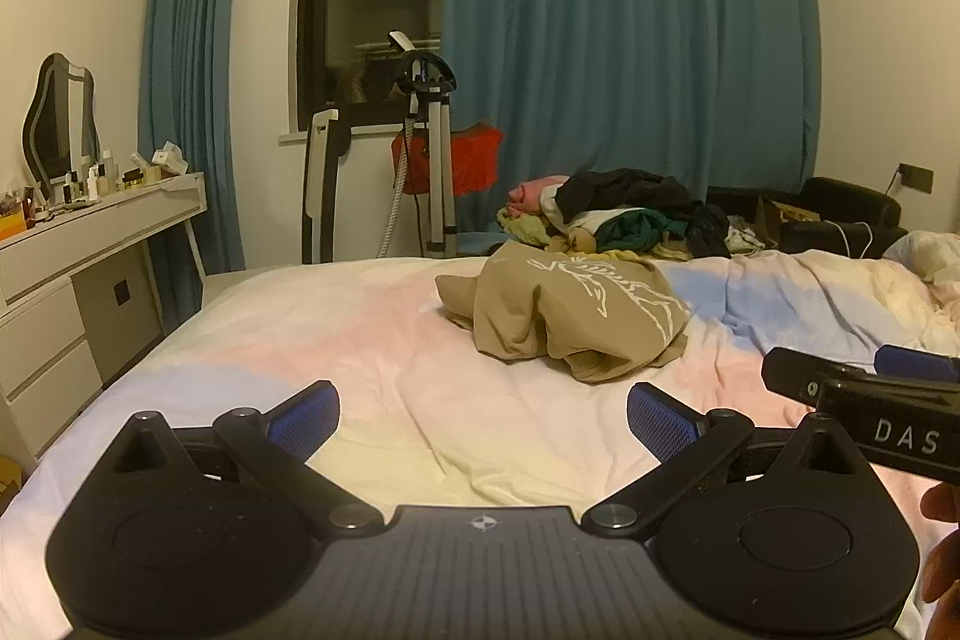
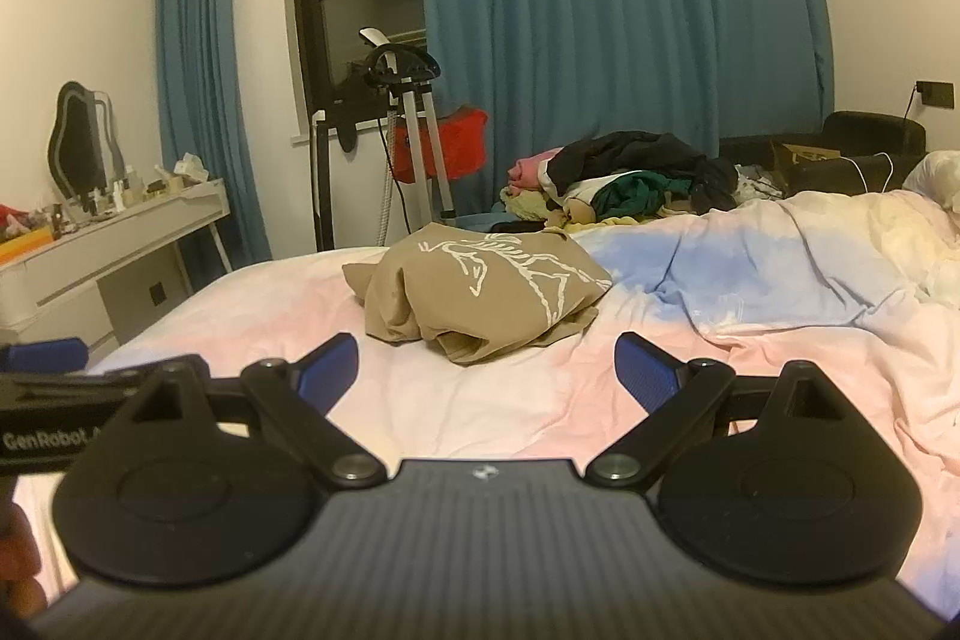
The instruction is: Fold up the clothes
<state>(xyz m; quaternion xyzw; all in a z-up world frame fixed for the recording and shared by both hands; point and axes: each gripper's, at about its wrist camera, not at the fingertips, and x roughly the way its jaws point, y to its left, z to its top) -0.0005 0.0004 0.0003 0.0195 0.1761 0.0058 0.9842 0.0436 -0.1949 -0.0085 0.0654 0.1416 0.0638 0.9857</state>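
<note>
A crumpled tan shirt (image 1: pixel 564 316) with a white line drawing lies in a heap on the bed (image 1: pixel 360 340); it also shows in the right wrist view (image 2: pixel 480 292). My left gripper (image 1: pixel 483 421) is open and empty, low over the sheet, short of the shirt. My right gripper (image 2: pixel 486 370) is open and empty, also short of the shirt. The right gripper shows at the right edge of the left wrist view (image 1: pixel 864 388). Part of the left gripper shows at the left edge of the right wrist view (image 2: pixel 42 355).
A pile of mixed clothes (image 1: pixel 624 214) sits at the bed's far edge. A rumpled duvet (image 2: pixel 810 268) covers the right side. A white dressing table (image 1: pixel 102 232) stands left. A garment steamer stand (image 1: pixel 429 148) is by the blue curtains.
</note>
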